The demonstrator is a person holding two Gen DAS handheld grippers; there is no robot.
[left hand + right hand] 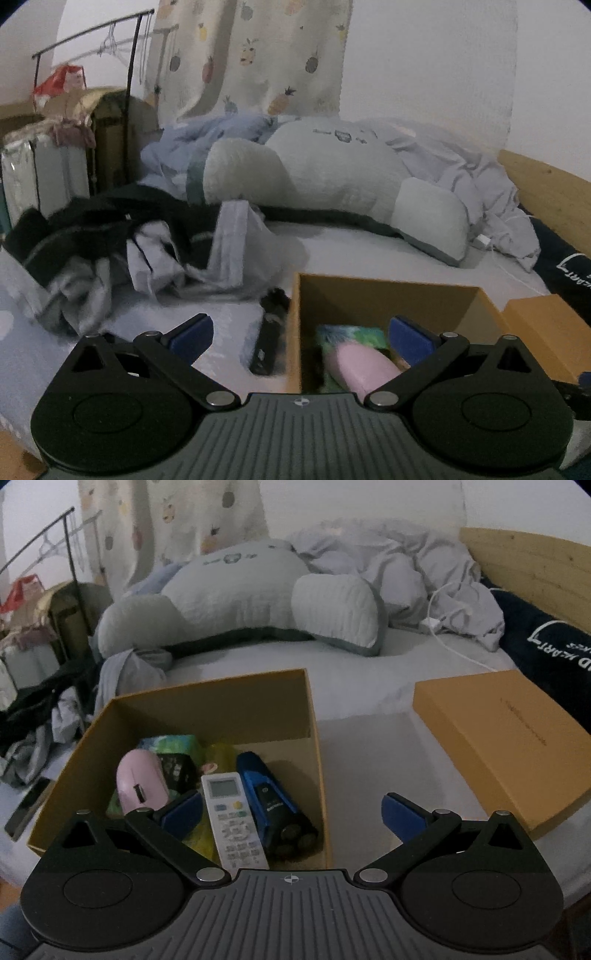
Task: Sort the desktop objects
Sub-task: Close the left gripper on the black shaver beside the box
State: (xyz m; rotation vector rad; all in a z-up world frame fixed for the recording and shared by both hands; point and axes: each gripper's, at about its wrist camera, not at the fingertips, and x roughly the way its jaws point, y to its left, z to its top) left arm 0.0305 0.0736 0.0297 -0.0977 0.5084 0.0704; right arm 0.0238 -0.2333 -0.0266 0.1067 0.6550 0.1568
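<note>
An open orange box (207, 698) sits on the bed. Inside lie a pink mouse-like device (142, 779), a white remote (234, 819), a blue electric shaver (275, 808), a small black item (179, 770) and a green packet (173, 744). My right gripper (291, 812) is open and empty, over the box's near right edge. My left gripper (301, 338) is open and empty, at the box's (369, 291) left wall; the pink device (360, 365) shows between its fingers. A black stick-shaped object (269, 339) lies on the sheet just left of the box; it also shows in the right wrist view (27, 808).
The orange box lid (506, 742) lies flat on the bed to the right. A large grey cushion (236, 602), crumpled bedding (399, 572), a white cable (454, 646) and a dark pillow (546, 646) lie behind. Piled clothes (110, 240) lie at the left.
</note>
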